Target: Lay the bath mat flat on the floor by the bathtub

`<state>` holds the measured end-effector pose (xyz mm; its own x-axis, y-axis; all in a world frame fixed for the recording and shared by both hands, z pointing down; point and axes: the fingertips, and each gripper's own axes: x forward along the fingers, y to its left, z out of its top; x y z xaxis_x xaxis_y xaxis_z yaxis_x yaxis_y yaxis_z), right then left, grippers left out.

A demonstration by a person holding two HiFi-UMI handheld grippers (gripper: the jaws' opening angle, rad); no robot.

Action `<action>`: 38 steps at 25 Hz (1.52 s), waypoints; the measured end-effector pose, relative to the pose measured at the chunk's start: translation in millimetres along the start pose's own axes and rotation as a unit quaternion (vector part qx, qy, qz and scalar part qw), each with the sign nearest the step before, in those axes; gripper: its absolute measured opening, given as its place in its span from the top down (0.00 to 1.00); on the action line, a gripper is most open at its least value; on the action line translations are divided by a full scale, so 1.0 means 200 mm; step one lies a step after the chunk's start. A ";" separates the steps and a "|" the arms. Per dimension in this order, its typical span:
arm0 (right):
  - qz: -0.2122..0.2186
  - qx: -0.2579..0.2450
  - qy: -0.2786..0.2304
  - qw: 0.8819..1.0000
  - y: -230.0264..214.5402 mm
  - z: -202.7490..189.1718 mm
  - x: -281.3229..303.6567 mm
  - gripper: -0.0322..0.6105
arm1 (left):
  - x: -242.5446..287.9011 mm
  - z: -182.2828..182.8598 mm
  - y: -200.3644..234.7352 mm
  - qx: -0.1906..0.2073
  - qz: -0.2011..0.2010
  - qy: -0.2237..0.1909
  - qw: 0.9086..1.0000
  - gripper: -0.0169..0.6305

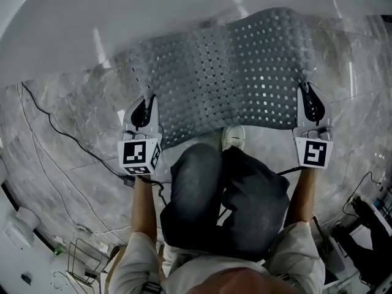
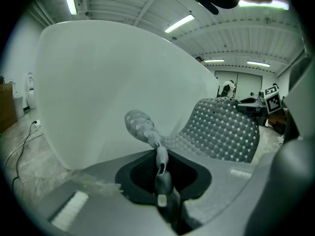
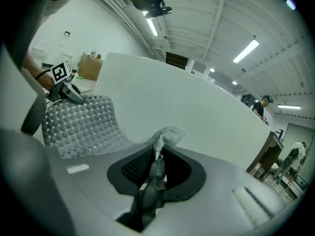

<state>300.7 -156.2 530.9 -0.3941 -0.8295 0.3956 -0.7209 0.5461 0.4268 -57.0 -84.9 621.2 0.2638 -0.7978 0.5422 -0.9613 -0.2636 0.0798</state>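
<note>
A grey perforated bath mat hangs spread between my two grippers above the marble floor, next to the white bathtub. My left gripper is shut on the mat's near left corner, and the mat bulges away to the right in the left gripper view. My right gripper is shut on the near right corner; in the right gripper view the pinched edge shows just past the jaws, with the mat stretching left toward the tub wall.
The person's knees and a white shoe are just behind the mat's near edge. A black cable runs over the marble floor at left. Equipment sits at lower right, a wire rack at lower left.
</note>
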 end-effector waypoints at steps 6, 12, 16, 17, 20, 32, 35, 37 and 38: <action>0.000 -0.007 -0.005 1.000 0.05 -0.10 0.10 0.85 | 0.09 -0.12 0.07 -0.001 0.011 0.000 1.000 0.90; 0.001 -0.003 -0.003 1.000 0.08 -0.21 0.23 0.85 | 0.18 -0.24 0.16 -0.003 0.026 0.016 1.000 0.90; 0.005 -0.004 0.001 1.000 0.10 -0.27 0.29 0.85 | 0.22 -0.30 0.20 -0.007 0.034 0.024 0.999 0.90; 0.006 -0.004 0.003 1.000 0.10 -0.28 0.31 0.85 | 0.23 -0.32 0.20 -0.008 0.036 0.026 0.999 0.90; 0.009 -0.002 0.011 1.000 0.12 -0.33 0.34 0.85 | 0.26 -0.36 0.22 -0.009 0.038 0.033 0.999 0.90; 0.017 -0.010 0.028 0.999 0.17 -0.46 0.43 0.85 | 0.31 -0.51 0.24 -0.016 0.050 0.054 0.997 0.90; 0.013 -0.006 0.024 1.000 0.16 -0.48 0.45 0.85 | 0.32 -0.52 0.26 -0.015 0.056 0.057 0.997 0.90; 0.013 -0.003 0.022 1.000 0.16 -0.50 0.47 0.84 | 0.33 -0.54 0.27 -0.014 0.061 0.060 0.996 0.90; 0.013 -0.001 0.023 1.000 0.17 -0.51 0.48 0.84 | 0.33 -0.54 0.28 -0.014 0.064 0.062 0.996 0.90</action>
<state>297.5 -205.8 666.4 -0.3861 -0.8087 0.4437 -0.7096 0.5677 0.4173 -101.6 -93.2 752.5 0.1293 -0.7506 0.6480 -0.9886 -0.1483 0.0255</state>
